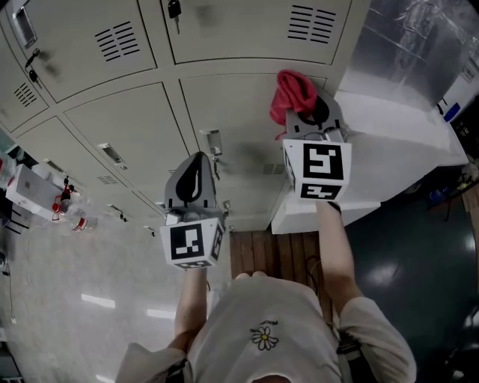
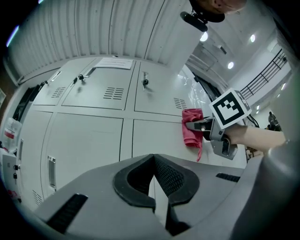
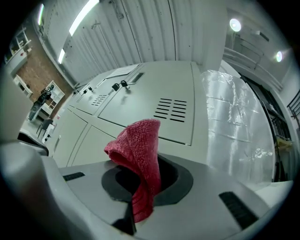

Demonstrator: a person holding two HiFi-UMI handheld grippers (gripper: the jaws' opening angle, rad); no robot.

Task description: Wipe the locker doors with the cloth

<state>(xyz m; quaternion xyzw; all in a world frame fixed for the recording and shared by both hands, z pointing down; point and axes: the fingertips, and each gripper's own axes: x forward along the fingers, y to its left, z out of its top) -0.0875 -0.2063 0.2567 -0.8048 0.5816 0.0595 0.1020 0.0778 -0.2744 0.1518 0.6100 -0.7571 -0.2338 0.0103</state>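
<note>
A red cloth [image 1: 293,94] is pinched in my right gripper [image 1: 310,118], bunched up above the jaws and close to a pale grey locker door [image 1: 232,112]. The right gripper view shows the cloth [image 3: 139,161] folded between the shut jaws, with a vented locker door [image 3: 154,112] beyond. My left gripper [image 1: 196,176] hangs lower and to the left, in front of the lockers, jaws shut and holding nothing. In the left gripper view the red cloth [image 2: 192,127] and the right gripper [image 2: 206,129] show against the locker doors [image 2: 89,140].
Locker doors with vents, handles and a key [image 1: 174,10] fill the wall. A plastic-wrapped panel [image 1: 408,41] and a white block [image 1: 389,149] stand to the right. A wooden pallet [image 1: 273,254] lies below. Small items crowd a shelf [image 1: 30,191] at the left.
</note>
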